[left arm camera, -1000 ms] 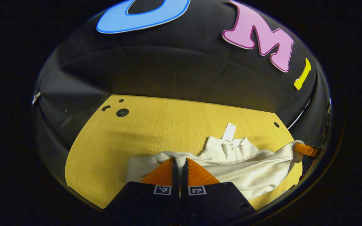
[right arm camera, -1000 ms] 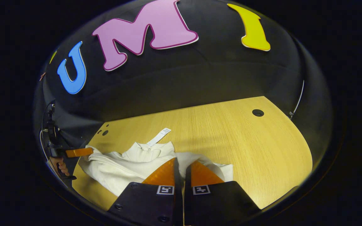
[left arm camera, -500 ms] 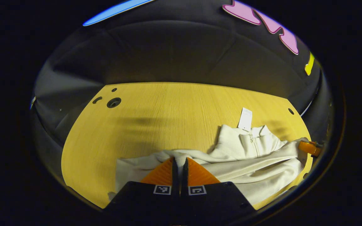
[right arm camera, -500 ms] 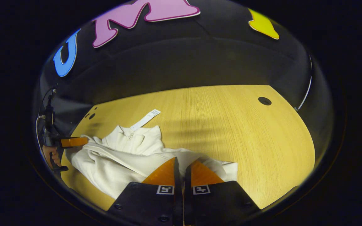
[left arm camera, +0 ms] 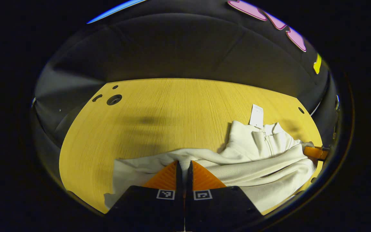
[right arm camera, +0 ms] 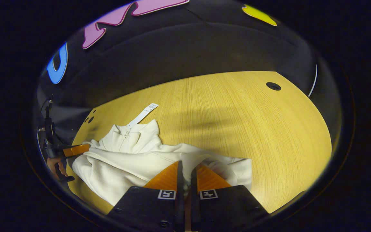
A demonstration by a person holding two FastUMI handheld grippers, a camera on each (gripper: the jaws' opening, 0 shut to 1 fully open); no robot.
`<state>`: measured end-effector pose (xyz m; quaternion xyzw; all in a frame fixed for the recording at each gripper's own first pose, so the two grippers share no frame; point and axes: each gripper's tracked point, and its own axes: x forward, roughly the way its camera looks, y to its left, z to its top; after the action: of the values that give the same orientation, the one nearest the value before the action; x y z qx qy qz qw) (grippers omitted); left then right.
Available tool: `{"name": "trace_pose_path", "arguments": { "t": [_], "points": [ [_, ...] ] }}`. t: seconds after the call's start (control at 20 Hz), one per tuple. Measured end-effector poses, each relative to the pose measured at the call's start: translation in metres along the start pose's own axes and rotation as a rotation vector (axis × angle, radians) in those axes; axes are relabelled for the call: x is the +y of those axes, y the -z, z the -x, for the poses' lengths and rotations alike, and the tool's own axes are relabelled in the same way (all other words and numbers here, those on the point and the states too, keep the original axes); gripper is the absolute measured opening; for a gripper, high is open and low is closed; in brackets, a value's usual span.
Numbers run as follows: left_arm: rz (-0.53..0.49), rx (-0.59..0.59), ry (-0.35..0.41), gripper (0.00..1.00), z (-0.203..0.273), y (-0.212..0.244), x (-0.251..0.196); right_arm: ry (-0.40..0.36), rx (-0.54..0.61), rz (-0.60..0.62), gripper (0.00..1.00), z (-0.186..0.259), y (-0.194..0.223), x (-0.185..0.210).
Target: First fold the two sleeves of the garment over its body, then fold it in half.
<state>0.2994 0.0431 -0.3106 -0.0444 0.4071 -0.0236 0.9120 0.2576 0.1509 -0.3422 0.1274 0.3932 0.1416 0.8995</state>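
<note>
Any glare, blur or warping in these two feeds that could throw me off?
Left gripper view: fisheye bends the table edge, soft shadows smudge the wood, the garment stays sharp. Right gripper view: same bending, a broad shadow band on the table; no glare.

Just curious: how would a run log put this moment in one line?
left gripper: shut on garment | right gripper: shut on garment | table: garment bunched
</note>
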Motion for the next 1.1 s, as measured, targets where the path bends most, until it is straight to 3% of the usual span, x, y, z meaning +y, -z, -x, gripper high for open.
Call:
{"name": "trace_pose_path", "arguments": {
  "t": [0.2,0.25,0.3,0.35,0.4,0.45,0.55,0.6,0.65,0.7,0.75,0.8,1.1],
  "points": [
    [0.047,-0.011,0.022,0.20,0.009,-0.001,0.003,0.007,-0.005,0.036,0.19,0.005,-0.001,0.003],
    [0.041,-0.004,0.009,0.29,0.009,0.001,0.008,0.002,0.002,0.034,0.16,0.006,0.000,0.005],
    [0.034,-0.001,0.001,0.36,0.012,0.001,0.010,0.008,0.007,0.035,0.30,0.009,0.001,0.004],
    [0.026,-0.001,-0.006,0.45,0.016,0.000,0.010,0.003,0.011,0.031,0.23,0.013,0.001,0.004],
    [0.018,-0.011,-0.008,0.54,0.020,-0.003,0.011,-0.001,0.013,0.031,0.41,0.016,0.000,0.004],
    [0.015,-0.022,0.002,0.63,0.024,-0.005,0.007,0.003,0.005,0.036,0.39,0.021,-0.003,0.004],
    [0.013,-0.050,0.028,0.69,0.035,-0.010,0.002,0.007,-0.023,0.041,0.53,0.033,-0.011,0.005],
    [0.010,-0.065,0.026,0.76,0.040,-0.014,0.001,0.004,-0.035,0.040,0.72,0.040,-0.015,0.006],
    [0.005,-0.078,0.017,0.82,0.046,-0.015,0.002,-0.001,-0.046,0.038,0.74,0.047,-0.018,0.008],
    [0.001,-0.089,0.009,0.88,0.052,-0.017,0.003,-0.007,-0.063,0.037,0.94,0.057,-0.022,0.012],
    [-0.001,-0.100,0.005,0.86,0.060,-0.016,0.002,-0.017,-0.080,0.042,0.93,0.065,-0.025,0.016],
    [0.000,-0.113,0.006,0.92,0.068,-0.018,0.001,-0.029,-0.094,0.048,0.93,0.073,-0.027,0.020],
    [0.003,-0.218,0.035,0.92,0.139,-0.025,-0.018,-0.131,-0.158,0.033,0.93,0.127,-0.037,0.051]
  ]
}}
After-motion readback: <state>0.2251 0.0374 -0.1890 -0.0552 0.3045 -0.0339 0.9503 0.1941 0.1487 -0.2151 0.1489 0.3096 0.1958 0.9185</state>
